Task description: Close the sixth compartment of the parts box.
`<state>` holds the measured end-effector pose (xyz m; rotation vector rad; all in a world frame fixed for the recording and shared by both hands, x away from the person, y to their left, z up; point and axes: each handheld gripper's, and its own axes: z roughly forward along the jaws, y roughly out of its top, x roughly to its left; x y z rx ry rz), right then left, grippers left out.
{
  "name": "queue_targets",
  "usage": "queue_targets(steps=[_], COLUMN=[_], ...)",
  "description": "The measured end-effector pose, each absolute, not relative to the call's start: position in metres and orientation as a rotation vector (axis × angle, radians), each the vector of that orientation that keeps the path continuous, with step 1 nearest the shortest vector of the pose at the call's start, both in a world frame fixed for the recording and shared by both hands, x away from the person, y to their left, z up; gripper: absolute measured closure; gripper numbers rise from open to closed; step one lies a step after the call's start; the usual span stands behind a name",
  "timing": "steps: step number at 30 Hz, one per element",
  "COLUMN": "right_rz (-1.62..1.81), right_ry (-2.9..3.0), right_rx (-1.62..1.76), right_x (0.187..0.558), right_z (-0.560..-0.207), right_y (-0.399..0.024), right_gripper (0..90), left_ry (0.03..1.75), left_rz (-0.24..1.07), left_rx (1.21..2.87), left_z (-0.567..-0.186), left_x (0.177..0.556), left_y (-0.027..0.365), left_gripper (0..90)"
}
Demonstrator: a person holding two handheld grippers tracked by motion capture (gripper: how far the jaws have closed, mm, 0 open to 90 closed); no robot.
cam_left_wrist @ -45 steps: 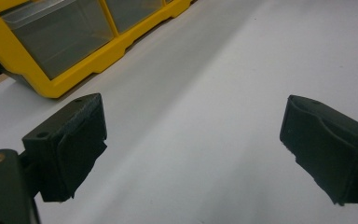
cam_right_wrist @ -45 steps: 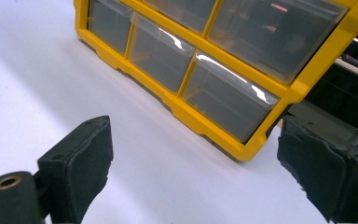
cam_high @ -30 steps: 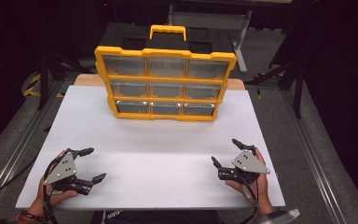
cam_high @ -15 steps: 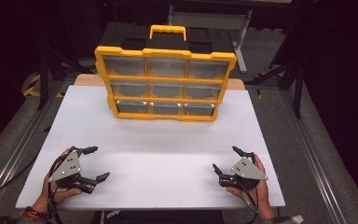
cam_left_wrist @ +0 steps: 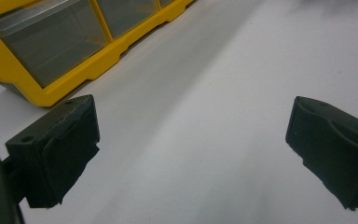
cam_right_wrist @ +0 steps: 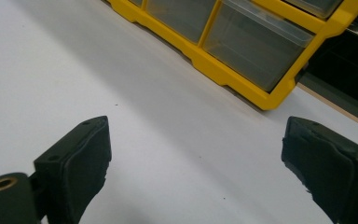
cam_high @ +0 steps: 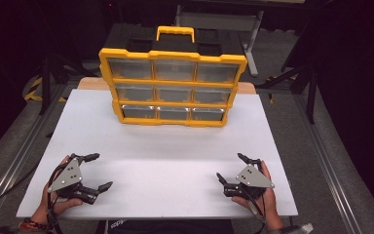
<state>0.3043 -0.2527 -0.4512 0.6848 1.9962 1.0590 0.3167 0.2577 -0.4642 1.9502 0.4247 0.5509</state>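
Note:
A yellow organiser (cam_high: 172, 87) with three rows of clear drawers and a top handle stands upright at the far middle of the white table (cam_high: 175, 146). My left gripper (cam_high: 99, 171) rests near the front left edge, held by a hand, jaws wide apart and empty. My right gripper (cam_high: 232, 168) sits near the front right edge, also open with nothing between its jaws. In the left gripper view the organiser's lower corner (cam_left_wrist: 51, 51) lies beyond the left gripper (cam_left_wrist: 191, 144). In the right gripper view the organiser (cam_right_wrist: 242, 42) lies beyond the right gripper (cam_right_wrist: 196, 163).
Bare white tabletop stretches between the grippers and the organiser. A wooden board edge (cam_high: 90, 83) shows behind the table. Metal rails (cam_high: 331, 165) run along both sides, with dark stands and a grey bench behind.
Both hands have drawn the grippers back toward the front edge of the table. The jaws stayed open. The organiser has not moved.

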Motion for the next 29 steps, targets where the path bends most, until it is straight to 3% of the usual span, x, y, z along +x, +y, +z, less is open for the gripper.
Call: queue_targets(steps=[29], right_rz=[1.062], right_ry=[1.987], right_rx=[0.693], right_x=[0.3037], right_z=[-0.4498], right_y=[-0.2536], right_gripper=[9.7], left_ry=[0.438], left_rz=[0.542], left_rx=[1.939], left_z=[-0.4640], left_x=[0.3212], left_y=[0.2584], left_gripper=[3.9])
